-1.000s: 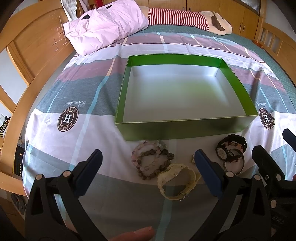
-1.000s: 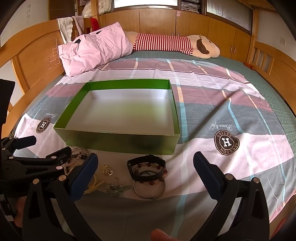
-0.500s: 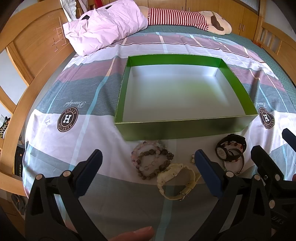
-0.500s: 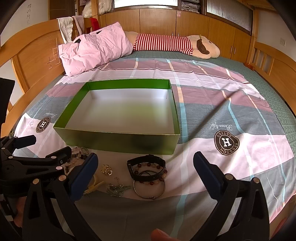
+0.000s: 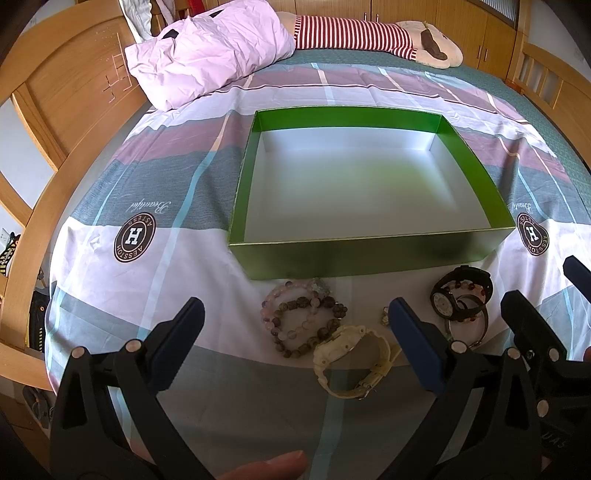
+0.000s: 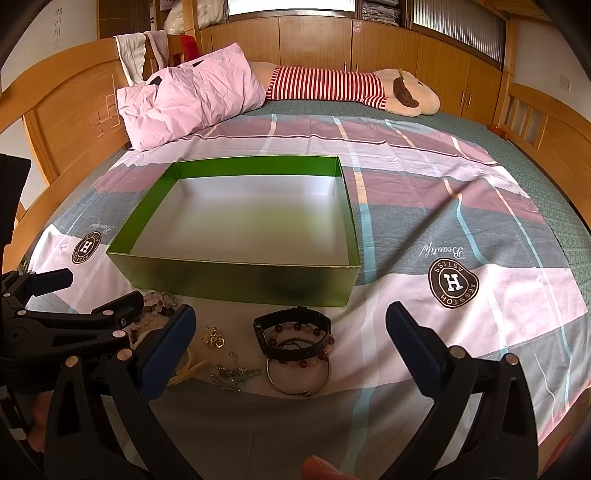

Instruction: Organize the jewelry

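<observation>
A green box [image 5: 369,254] with a white, empty floor sits on the bed; it also shows in the right wrist view [image 6: 240,280]. Jewelry lies in front of it: beaded bracelets [image 5: 301,319], a cream watch [image 5: 351,360], a black watch [image 5: 461,295] [image 6: 291,332], a metal bangle [image 6: 299,376], a gold charm [image 6: 212,336] and small earrings [image 6: 231,376]. My left gripper [image 5: 295,343] is open and empty, above the beaded bracelets and cream watch. My right gripper [image 6: 288,347] is open and empty, above the black watch and bangle.
A pink pillow [image 5: 207,48] and a striped plush toy [image 5: 369,33] lie at the far end of the bed. A wooden headboard [image 5: 66,85] runs along the left. The striped bedsheet [image 6: 461,221] spreads to the right of the box.
</observation>
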The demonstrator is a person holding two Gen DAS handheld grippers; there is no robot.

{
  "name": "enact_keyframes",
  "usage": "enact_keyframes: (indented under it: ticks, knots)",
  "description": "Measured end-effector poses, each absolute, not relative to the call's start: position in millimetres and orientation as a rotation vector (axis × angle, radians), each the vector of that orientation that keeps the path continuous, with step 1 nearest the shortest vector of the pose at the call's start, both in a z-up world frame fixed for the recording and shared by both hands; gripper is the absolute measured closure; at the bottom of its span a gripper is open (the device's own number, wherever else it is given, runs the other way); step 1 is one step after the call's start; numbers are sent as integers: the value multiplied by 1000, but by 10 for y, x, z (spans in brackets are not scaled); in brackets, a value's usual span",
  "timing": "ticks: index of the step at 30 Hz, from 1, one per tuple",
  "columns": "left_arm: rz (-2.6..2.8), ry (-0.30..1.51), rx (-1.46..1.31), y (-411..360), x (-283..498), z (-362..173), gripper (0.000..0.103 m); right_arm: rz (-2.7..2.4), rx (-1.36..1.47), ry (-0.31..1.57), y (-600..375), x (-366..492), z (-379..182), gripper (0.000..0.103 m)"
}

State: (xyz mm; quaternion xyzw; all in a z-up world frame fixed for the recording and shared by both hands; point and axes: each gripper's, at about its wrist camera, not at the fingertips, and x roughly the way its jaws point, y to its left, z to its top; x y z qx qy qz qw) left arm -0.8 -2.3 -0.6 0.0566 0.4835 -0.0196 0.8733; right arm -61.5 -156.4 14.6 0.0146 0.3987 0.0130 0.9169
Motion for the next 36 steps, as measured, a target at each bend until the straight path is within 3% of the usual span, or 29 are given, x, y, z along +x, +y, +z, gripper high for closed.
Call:
enact_keyframes:
  ticks: [36]
  knots:
    - [-81, 1039, 126, -13, 31, -81, 2, -70, -30, 760, -1709, -600, 218, 1]
